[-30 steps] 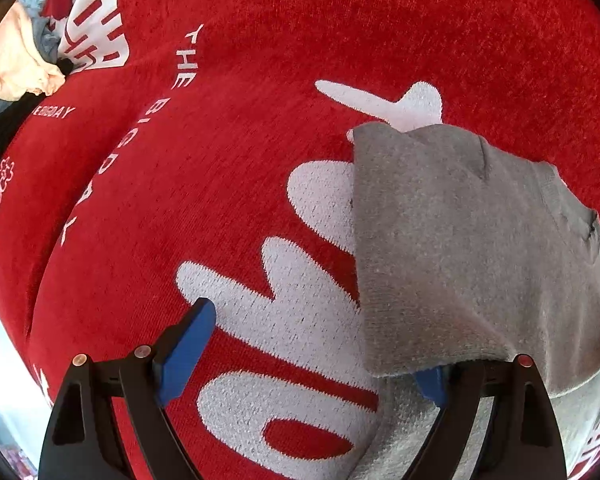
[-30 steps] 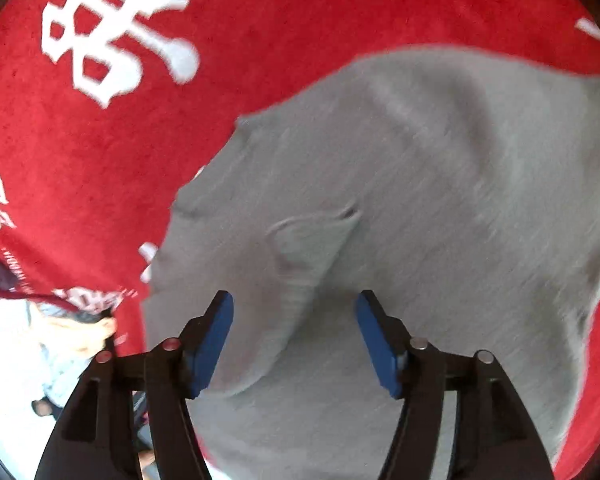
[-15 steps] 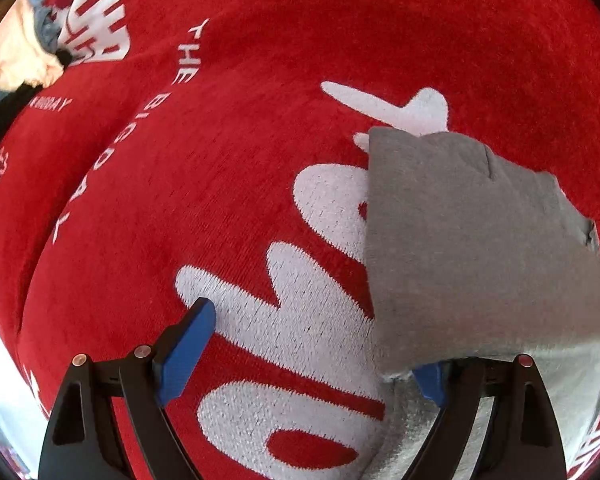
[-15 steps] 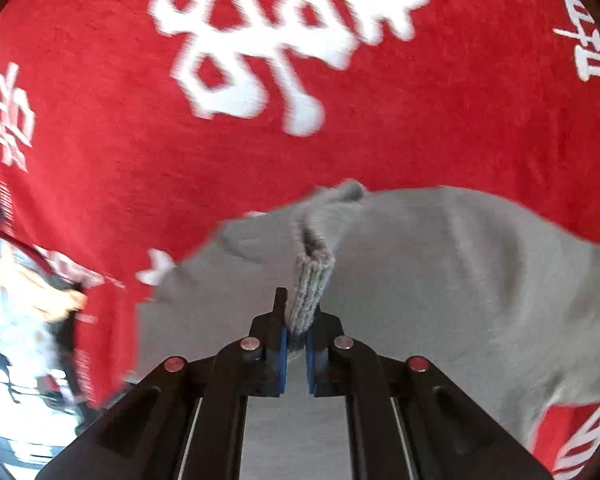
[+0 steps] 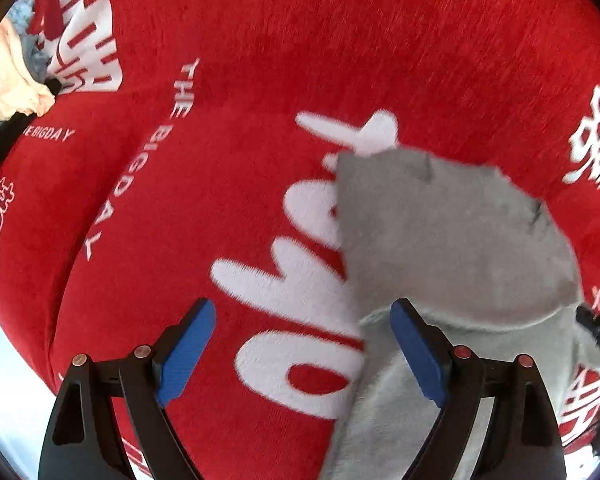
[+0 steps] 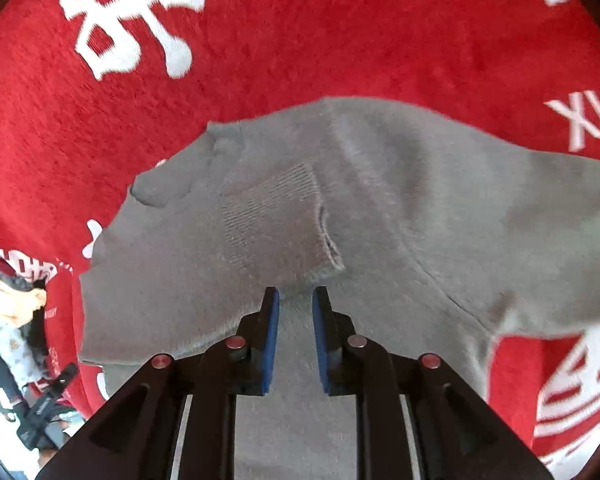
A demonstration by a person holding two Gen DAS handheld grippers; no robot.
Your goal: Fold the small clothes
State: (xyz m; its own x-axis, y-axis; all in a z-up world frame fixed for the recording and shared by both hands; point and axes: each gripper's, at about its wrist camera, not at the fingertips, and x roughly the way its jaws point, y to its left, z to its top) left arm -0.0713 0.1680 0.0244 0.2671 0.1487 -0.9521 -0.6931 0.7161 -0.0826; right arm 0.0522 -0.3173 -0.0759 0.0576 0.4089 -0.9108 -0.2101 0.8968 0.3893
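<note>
A red plush cloth printed with white letters and characters (image 5: 228,184) covers the surface and fills both views. On it lies a small grey knitted garment (image 5: 440,236), folded over itself so that an upper layer rests on a lower one; in the right wrist view a ribbed patch of knit shows near its middle, with a seam edge curling up just beyond the fingertips. The left gripper (image 5: 300,352) hovers over the garment's left edge with its blue-padded fingers (image 5: 186,354) spread wide: one pad is above the red cloth and the other above the grey fabric, and neither holds anything. The right gripper (image 6: 293,336) is low over the grey garment (image 6: 380,200), its blue pads standing a narrow gap apart, with the folded edge just in front of them and no fabric between them. At the far left edge of the left wrist view lies a heap of pale peach and dark clothes (image 5: 8,80).
</note>
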